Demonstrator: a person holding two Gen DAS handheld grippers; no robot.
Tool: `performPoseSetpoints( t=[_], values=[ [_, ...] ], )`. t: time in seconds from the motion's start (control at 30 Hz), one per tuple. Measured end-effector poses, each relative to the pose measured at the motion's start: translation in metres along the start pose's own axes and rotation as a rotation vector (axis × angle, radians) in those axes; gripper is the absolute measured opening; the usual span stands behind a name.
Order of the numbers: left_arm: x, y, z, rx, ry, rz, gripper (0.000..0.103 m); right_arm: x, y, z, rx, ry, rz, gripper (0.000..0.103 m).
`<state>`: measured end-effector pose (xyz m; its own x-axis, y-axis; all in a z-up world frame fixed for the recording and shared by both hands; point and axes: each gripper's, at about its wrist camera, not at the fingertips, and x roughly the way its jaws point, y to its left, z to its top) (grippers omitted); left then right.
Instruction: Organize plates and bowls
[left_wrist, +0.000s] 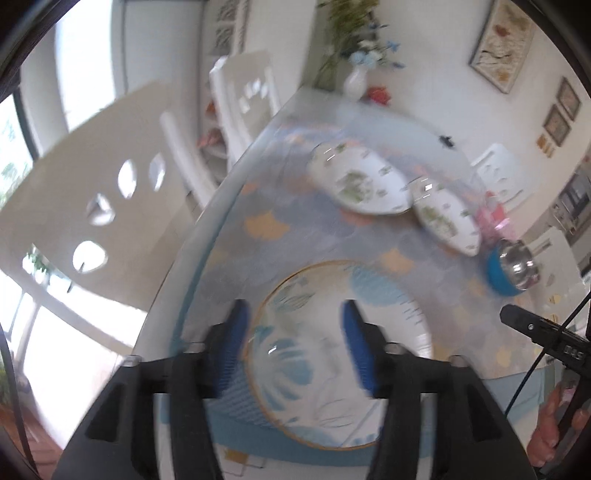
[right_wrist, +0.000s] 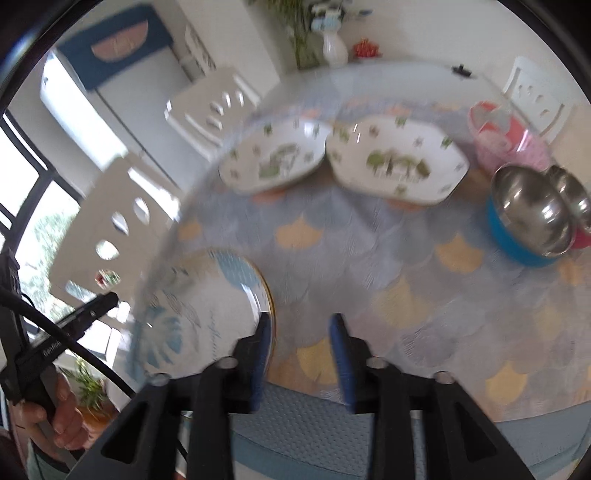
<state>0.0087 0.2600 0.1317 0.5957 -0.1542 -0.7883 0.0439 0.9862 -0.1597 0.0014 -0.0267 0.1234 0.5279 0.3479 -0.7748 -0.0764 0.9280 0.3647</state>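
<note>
We are holding the left gripper (left_wrist: 291, 347) over the blue plate (left_wrist: 332, 369); its jaws are standing apart with nothing between the pads. The right gripper (right_wrist: 301, 354) is the same, open and empty, with its left finger just beside the rim of this plate. The plate is lying at the near edge of the table (right_wrist: 406, 295), close to us. Two white dishes (right_wrist: 273, 158) with green print are sitting side by side farther back, and the steel bowls (right_wrist: 532, 210) are standing to their right, one in a blue shell.

Both pictures are blurred, so we are judging positions only roughly. The plate is lying so near the edge that a careless push from either finger could be sliding it off. Also, the white dishes are touching or nearly so; gripping one could be knocking the other.
</note>
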Motion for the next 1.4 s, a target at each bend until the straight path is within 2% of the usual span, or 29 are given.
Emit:
performPoseSetpoints(
  t=[0.03, 0.1, 0.23, 0.37, 0.5, 0.7, 0.83, 1.0, 1.1, 1.23, 1.3, 1.4],
  values=[
    [-0.003, -0.006, 0.005, 0.016, -0.017, 0.004, 0.069, -0.007, -0.001, 0.001, 0.003, -0.031, 0.007, 0.075],
    [-0.007, -0.019, 0.017, 0.057, -0.038, -0.003, 0.069, -0.015, 0.002, 0.008, -0.001, -0.067, 0.024, 0.076],
    [-0.002, -0.027, 0.049, 0.103, -0.058, -0.043, 0.069, -0.007, 0.007, 0.027, 0.05, -0.065, 0.037, 0.076],
    [0.03, -0.015, 0.093, 0.118, -0.055, -0.056, 0.069, 0.019, 0.01, 0.053, 0.118, -0.079, 0.002, 0.076],
    [0.07, -0.003, 0.13, 0.151, -0.022, -0.063, 0.069, 0.064, 0.011, 0.078, 0.245, -0.044, -0.016, 0.076],
    [0.138, 0.0, 0.163, 0.192, 0.06, -0.107, 0.068, 0.134, 0.011, 0.104, 0.362, 0.02, -0.077, 0.065],
    [0.18, -0.001, 0.174, 0.197, 0.119, -0.153, 0.067, 0.162, 0.011, 0.112, 0.376, 0.047, -0.119, 0.058],
    [0.224, -0.005, 0.183, 0.189, 0.177, -0.198, 0.058, 0.187, 0.006, 0.122, 0.382, 0.075, -0.161, 0.054],
    [0.245, -0.007, 0.185, 0.187, 0.209, -0.21, 0.05, 0.2, 0.003, 0.126, 0.384, 0.093, -0.172, 0.046],
    [0.266, -0.006, 0.186, 0.171, 0.246, -0.234, 0.037, 0.216, 0.007, 0.131, 0.353, 0.107, -0.182, 0.027],
    [0.272, -0.006, 0.184, 0.169, 0.258, -0.261, 0.021, 0.217, 0.01, 0.131, 0.337, 0.1, -0.201, 0.027],
    [0.274, -0.005, 0.183, 0.175, 0.237, -0.273, 0.018, 0.218, 0.014, 0.132, 0.306, 0.101, -0.217, 0.028]
  ],
)
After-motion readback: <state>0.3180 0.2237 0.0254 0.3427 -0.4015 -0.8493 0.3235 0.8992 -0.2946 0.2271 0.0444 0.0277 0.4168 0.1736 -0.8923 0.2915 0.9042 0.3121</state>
